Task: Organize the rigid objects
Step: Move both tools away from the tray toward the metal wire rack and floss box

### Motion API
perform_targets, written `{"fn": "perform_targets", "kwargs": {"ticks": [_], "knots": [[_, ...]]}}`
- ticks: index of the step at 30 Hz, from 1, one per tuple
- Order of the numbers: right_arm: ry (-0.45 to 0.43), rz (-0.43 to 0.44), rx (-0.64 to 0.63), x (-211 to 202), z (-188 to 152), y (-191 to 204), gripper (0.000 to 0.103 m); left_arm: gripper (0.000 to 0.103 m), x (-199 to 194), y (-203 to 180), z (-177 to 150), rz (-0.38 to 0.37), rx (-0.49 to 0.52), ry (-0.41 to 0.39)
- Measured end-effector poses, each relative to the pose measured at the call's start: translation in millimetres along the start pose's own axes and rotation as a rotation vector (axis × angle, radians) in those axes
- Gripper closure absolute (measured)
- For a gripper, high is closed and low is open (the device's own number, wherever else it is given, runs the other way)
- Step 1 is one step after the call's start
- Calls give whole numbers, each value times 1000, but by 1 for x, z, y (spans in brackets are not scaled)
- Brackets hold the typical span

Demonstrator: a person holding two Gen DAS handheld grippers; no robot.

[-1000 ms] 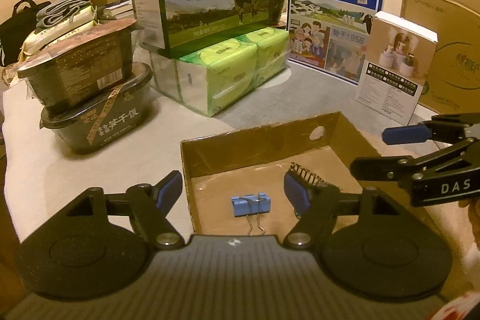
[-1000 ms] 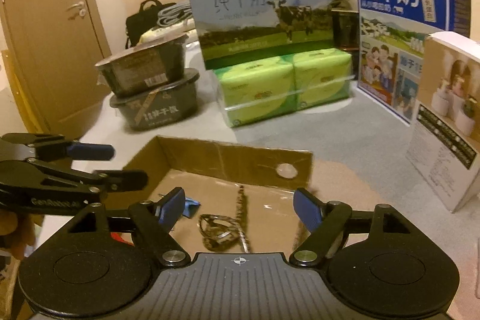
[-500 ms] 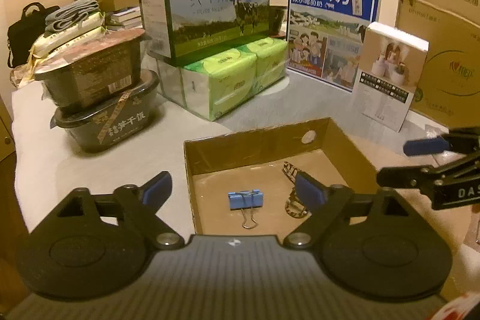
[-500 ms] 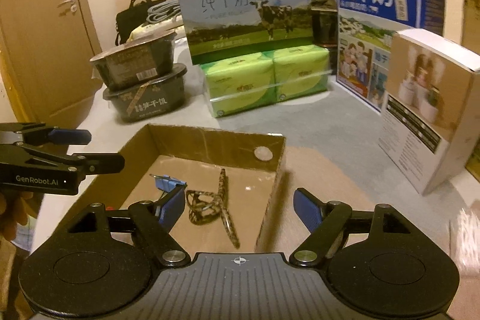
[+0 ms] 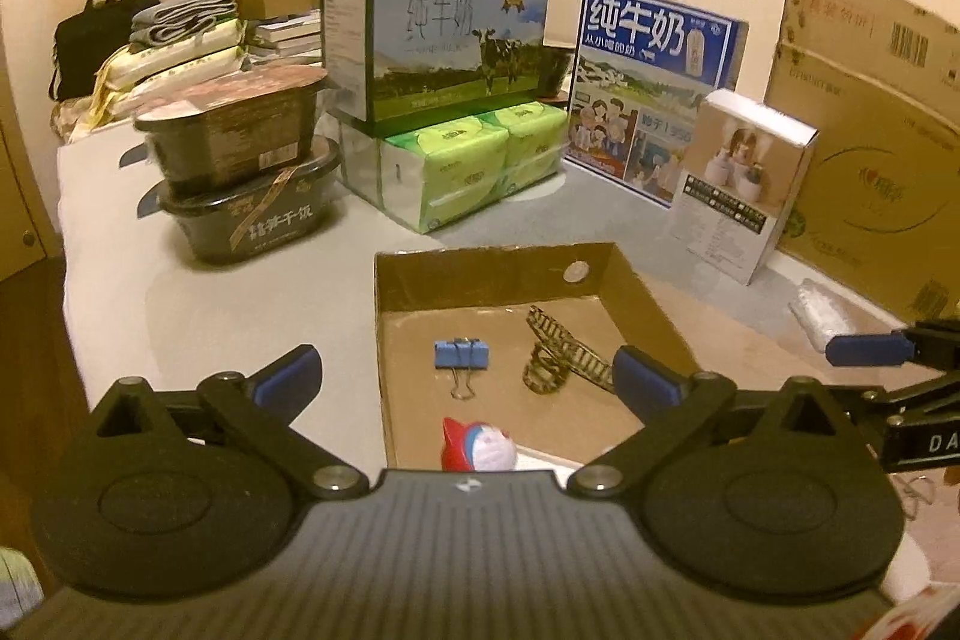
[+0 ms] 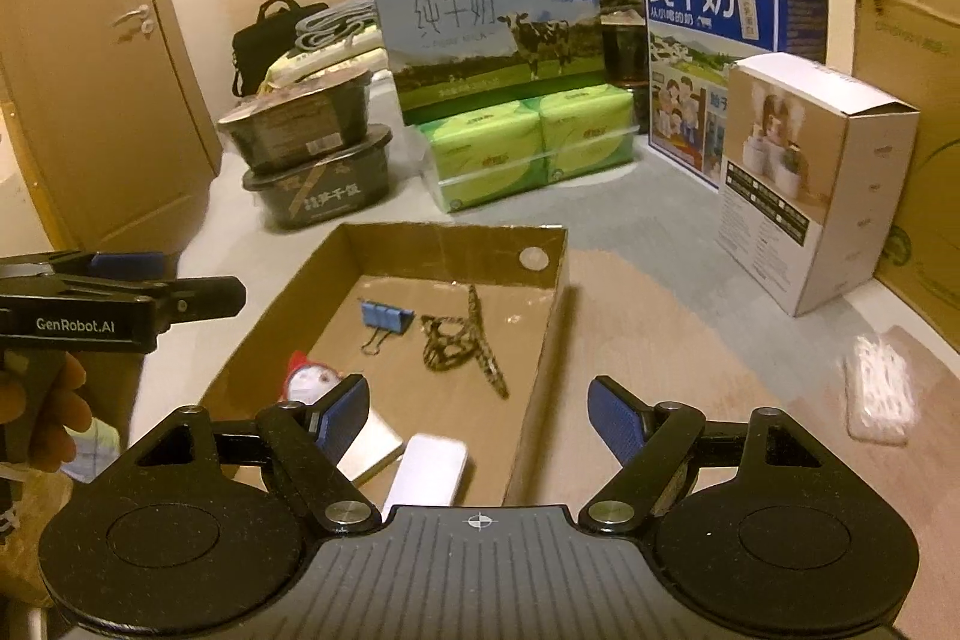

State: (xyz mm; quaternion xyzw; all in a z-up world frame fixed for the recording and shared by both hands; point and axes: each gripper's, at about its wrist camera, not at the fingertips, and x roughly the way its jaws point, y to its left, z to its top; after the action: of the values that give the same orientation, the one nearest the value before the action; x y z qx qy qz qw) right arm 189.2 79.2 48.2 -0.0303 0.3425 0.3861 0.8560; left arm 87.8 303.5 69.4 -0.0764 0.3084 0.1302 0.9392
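An open cardboard box [image 5: 498,274] [image 6: 456,244] lies on the table. In it are a blue binder clip [image 5: 461,355] [image 6: 384,317], a leopard-print hair clip [image 5: 558,358] [image 6: 462,340], a red, white and blue toy [image 5: 480,451] [image 6: 312,379] and two white flat items [image 6: 429,472]. My left gripper [image 5: 468,379] [image 6: 204,277] hovers over the box's near left side, its jaws opening wide with nothing between them. My right gripper [image 6: 480,415] [image 5: 840,373] hangs open over the box's near right wall, holding nothing.
Behind the box stand two stacked black bowls [image 5: 240,184], a green tissue pack [image 5: 474,166] under a milk carton [image 5: 444,34], a blue milk carton [image 5: 654,82] and a white product box [image 5: 738,196]. A big cardboard box [image 5: 870,148] is at right, a wrapped packet [image 6: 879,394] beside it.
Both grippers have drawn back and up from the box, so more of its near end shows, with the toy and white items. The left jaws have spread much wider.
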Motion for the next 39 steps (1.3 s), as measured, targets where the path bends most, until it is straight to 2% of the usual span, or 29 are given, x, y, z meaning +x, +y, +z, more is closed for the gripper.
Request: {"fn": "perform_targets", "kwargs": {"ticks": [6,13,16,29,39], "knots": [[-2,4,24,-30,-16,11,23,1,-35,-6,-17,3,-45,5],[-3,1,29,-59,-38,22,23,1,-70,-20,-40,47,-58,11],[-6,-7,48,-70,-49,24,23,1,-81,-27,-49,21,-64,19],[-11,-44,103,-119,-104,15,23,3,-109,-63,-91,8,-57,40],[-24,-127,142,-152,-150,-10,23,8,-112,-102,-114,-80,-18,60]]}}
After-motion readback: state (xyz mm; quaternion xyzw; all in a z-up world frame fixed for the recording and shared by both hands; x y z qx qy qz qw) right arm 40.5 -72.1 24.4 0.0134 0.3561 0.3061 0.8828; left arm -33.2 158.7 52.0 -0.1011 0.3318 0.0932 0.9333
